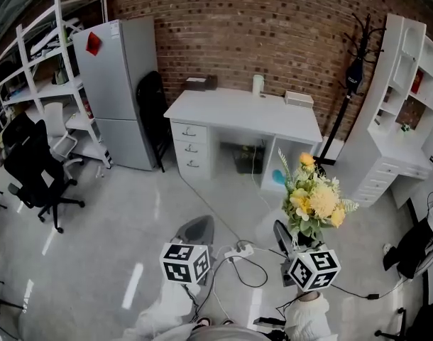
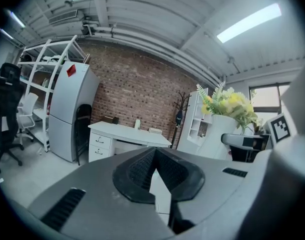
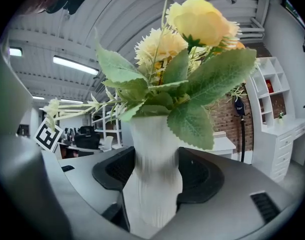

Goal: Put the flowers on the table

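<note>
A bunch of yellow flowers (image 1: 314, 201) with green leaves stands upright in a white ribbed vase (image 3: 155, 184). My right gripper (image 3: 155, 171) is shut on the vase's body, and the blooms (image 3: 192, 29) rise above the jaws. In the head view the right gripper (image 1: 293, 239) holds the bouquet over the floor, well short of the white table (image 1: 245, 112) by the brick wall. My left gripper (image 1: 196, 227) hangs beside it on the left. Its pads (image 2: 142, 169) meet at the tips with nothing between them. The left gripper view also shows the flowers (image 2: 232, 104) at the right and the table (image 2: 127, 132) far ahead.
On the table are a dark box (image 1: 200, 83), a white cylinder (image 1: 258, 84) and a flat white box (image 1: 299, 99). A grey fridge (image 1: 121, 91) and a black office chair (image 1: 35, 169) stand left. White shelving (image 1: 408, 112) is at the right. Cables with a power strip (image 1: 241, 251) lie on the floor.
</note>
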A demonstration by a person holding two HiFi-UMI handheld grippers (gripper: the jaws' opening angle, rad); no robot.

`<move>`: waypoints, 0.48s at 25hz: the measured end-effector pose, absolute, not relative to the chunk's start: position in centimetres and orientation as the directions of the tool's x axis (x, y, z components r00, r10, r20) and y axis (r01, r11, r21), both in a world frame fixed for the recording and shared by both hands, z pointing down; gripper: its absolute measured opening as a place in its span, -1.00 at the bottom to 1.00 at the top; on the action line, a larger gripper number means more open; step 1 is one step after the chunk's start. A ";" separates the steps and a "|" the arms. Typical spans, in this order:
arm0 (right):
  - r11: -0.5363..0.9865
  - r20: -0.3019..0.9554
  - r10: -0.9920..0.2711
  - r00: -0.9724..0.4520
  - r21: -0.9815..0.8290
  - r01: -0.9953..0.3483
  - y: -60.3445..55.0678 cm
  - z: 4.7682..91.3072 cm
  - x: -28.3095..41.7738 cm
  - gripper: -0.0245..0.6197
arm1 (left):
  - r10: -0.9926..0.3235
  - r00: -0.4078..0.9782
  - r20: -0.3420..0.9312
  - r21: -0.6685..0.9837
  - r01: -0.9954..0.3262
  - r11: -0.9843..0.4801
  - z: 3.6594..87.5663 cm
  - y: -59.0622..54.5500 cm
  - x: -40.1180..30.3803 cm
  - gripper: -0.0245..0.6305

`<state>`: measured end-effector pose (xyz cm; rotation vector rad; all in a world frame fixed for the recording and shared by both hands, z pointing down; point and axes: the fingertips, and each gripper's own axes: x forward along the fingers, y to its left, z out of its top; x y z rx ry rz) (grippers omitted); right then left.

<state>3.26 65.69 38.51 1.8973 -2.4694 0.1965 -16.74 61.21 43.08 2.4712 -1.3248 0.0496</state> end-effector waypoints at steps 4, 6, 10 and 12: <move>0.263 0.106 -0.957 -0.271 -0.087 -0.961 65.6 39.0 3.6 -0.13 | -0.817 0.544 0.191 0.283 -0.827 -0.485 43.5 61.2 -17.0 -0.91; 0.268 0.111 -0.954 -0.279 -0.105 -0.958 65.7 39.4 4.0 -0.13 | -0.822 0.535 0.194 0.283 -0.833 -0.475 43.6 61.3 -17.0 -0.91; 0.264 0.126 -0.951 -0.283 -0.147 -0.953 65.3 40.4 4.7 -0.13 | -0.823 0.528 0.210 0.283 -0.838 -0.466 44.3 61.1 -16.9 -0.91; 0.261 0.136 -0.949 -0.285 -0.167 -0.951 64.7 41.1 4.7 -0.13 | -0.822 0.526 0.217 0.283 -0.840 -0.463 44.7 60.6 -17.2 -0.91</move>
